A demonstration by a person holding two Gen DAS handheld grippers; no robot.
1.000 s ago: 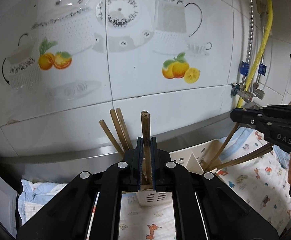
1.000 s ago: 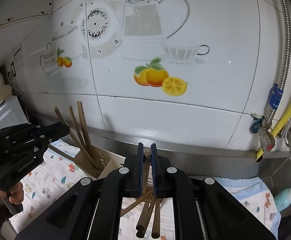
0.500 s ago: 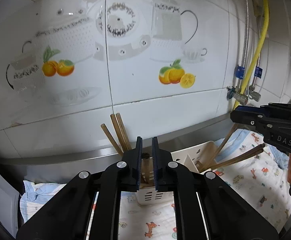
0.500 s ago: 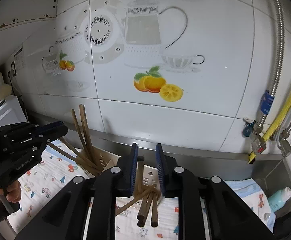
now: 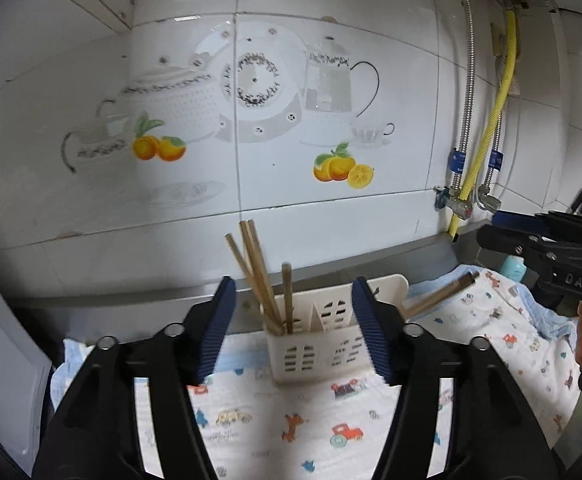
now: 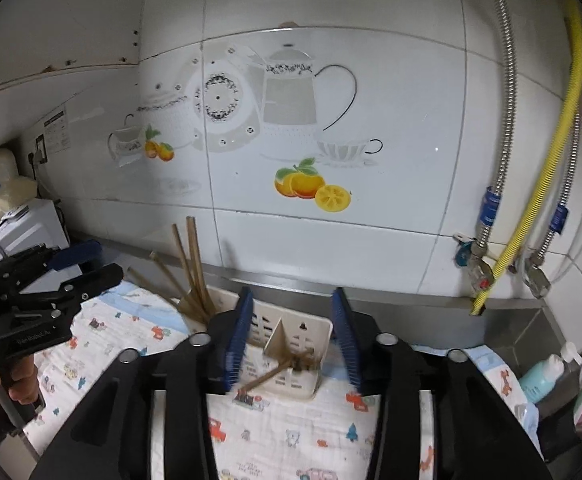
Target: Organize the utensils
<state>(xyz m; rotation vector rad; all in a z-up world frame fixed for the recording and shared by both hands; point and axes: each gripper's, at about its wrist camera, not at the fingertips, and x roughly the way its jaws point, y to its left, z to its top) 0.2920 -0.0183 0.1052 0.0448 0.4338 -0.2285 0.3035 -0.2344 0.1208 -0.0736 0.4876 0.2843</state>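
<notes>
A white slotted utensil holder (image 5: 323, 344) stands on a cartoon-print cloth (image 5: 291, 432). Several brown chopsticks (image 5: 257, 276) stand in its left compartment. Other chopsticks (image 5: 439, 296) lean out of its right side. My left gripper (image 5: 293, 328) is open and empty, in front of the holder. In the right wrist view the holder (image 6: 287, 352) sits between the fingers of my open right gripper (image 6: 293, 336), with chopsticks (image 6: 287, 364) lying in its near compartment and others (image 6: 191, 268) upright at the left. The left gripper (image 6: 51, 292) shows there at the left.
A tiled wall with fruit decals rises behind. Yellow and steel hoses (image 6: 531, 208) with valves hang at the right. Bottles (image 6: 543, 372) stand at the far right. A white appliance (image 6: 27, 228) sits at the far left. The right gripper (image 5: 551, 264) shows at the left view's right edge.
Both grippers have opened and let go of their chopsticks, which now rest in the holder. Both have pulled back a little from the holder.
</notes>
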